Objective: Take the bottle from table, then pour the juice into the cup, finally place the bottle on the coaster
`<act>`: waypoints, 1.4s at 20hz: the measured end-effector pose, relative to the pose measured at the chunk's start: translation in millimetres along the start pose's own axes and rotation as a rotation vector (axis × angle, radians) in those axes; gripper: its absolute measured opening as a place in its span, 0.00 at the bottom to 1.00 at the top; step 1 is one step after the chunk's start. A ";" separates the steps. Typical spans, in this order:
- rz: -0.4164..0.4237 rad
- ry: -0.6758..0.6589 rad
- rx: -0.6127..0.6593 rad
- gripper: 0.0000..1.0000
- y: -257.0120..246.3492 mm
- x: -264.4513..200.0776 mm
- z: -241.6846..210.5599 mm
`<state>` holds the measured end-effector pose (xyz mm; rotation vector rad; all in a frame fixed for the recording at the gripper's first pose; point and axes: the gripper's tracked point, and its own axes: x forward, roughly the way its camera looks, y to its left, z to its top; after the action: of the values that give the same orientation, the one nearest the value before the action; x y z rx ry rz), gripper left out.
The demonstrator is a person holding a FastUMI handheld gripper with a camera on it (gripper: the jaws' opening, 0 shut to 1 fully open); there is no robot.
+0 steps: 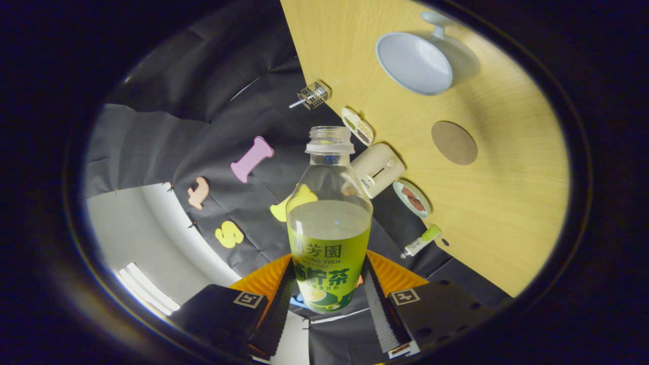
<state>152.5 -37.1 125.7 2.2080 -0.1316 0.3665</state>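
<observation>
Clenched on the one bottle [328, 223], the claw [327, 299] has both ribbed fingers [377, 304] pressed against the green label, one on each side of the lower body. That bottle stands between the fingers with its neck pointing away from them; the cap is off and the mouth is open. Pale juice fills it to about the shoulder, the top part being clear. It is lifted off the worktop [507, 213], which shows tilted beyond and to one side of it. On that wood surface I count one light-coloured cup [415, 63], its open mouth turned toward us and a handle at its far side, and one round brown coaster [454, 142], bare, lying well apart from the cup. Along the worktop's edge near the booth wall sit five small things: one wire basket [313, 95], one flat packet [357, 125], one cream-coloured appliance [377, 169], one small round dish [411, 198], and one small tube [422, 241].
</observation>
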 end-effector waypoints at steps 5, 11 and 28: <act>-0.043 0.001 -0.131 0.76 -17.0 -2.8 5.5; -0.122 0.030 -0.484 0.76 -39.8 -24.6 1.7; -0.500 0.070 -1.631 0.77 -101.2 -66.8 63.3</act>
<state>125.1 -26.9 -7.9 0.5618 0.1393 -0.0197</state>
